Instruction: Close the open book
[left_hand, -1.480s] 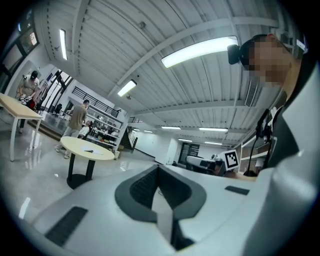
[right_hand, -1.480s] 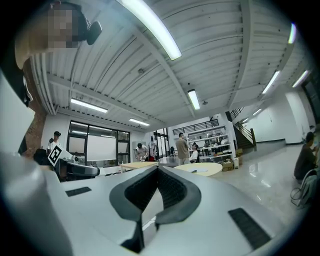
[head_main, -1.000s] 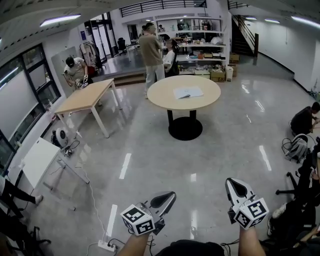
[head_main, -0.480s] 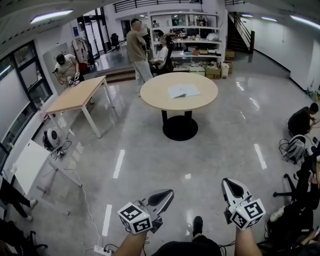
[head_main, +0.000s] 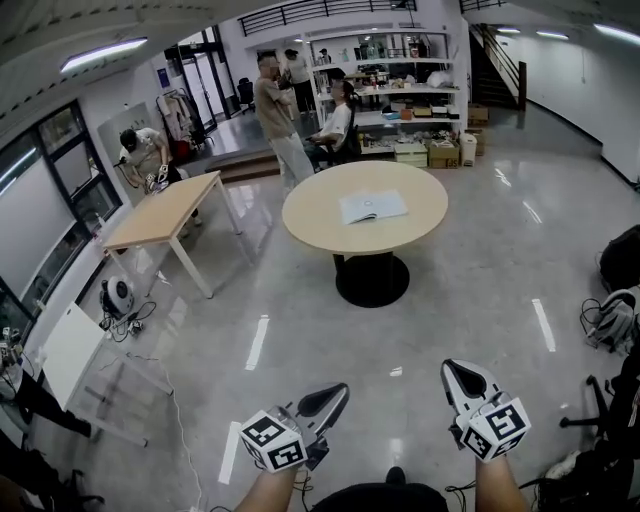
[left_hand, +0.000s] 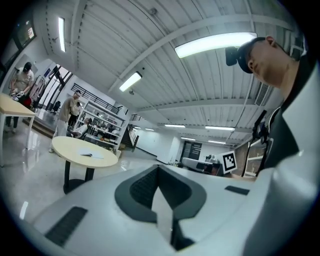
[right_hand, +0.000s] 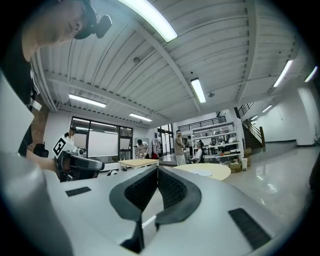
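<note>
Head view high, steeply down over floor (head_main: 440, 320) toward far round table (head_main: 412, 222), left gripper view and right gripper view low, level, along own jaws, all sharing table and open book (head_main: 373, 207)

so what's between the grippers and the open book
Head view: only bare shiny floor, then the round table's near edge, lies between the left gripper, the right gripper and the open book.

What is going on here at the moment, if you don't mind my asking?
A person holds a gripper in each hand, the left gripper and the right gripper, both shut and empty, pointing across the floor. The open book lies untouched on the round table, well ahead of them and out of reach. It is not yet closed.
</note>
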